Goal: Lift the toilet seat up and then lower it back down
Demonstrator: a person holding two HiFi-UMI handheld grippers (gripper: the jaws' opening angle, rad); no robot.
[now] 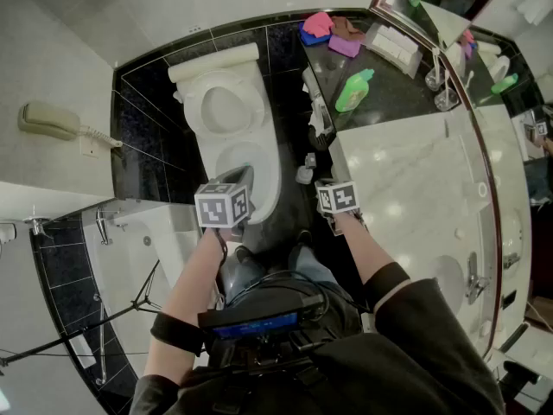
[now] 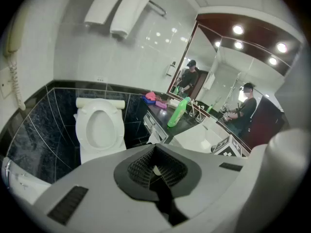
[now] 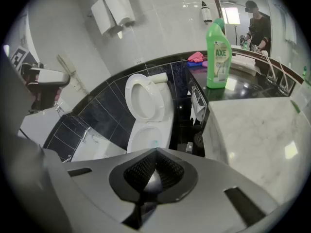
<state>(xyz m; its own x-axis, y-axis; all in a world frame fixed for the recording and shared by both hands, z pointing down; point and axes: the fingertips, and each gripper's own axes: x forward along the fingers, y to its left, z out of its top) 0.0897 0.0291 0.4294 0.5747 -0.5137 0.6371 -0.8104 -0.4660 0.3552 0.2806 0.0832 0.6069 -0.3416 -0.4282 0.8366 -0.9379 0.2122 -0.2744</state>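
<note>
The left gripper (image 2: pixel 155 170) and right gripper (image 3: pixel 154 179) are both closed, empty. Ahead stands the toilet (image 1: pixel 264 184), seat (image 1: pixel 256 102) raised, against black tiles (image 1: pixel 143 137); a marble counter (image 1: pixel 415 171) lies rightward.

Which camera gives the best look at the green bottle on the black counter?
The right gripper view: the green bottle stands large and upright, its label facing the camera. The head view shows it small, from above; the left gripper view, small and far off.

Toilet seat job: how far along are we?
Done: toilet seat stands upright against the tank, bowl open. In hand: nothing; left gripper and right gripper are shut, empty, short of the bowl. Left: lower the seat.
</note>
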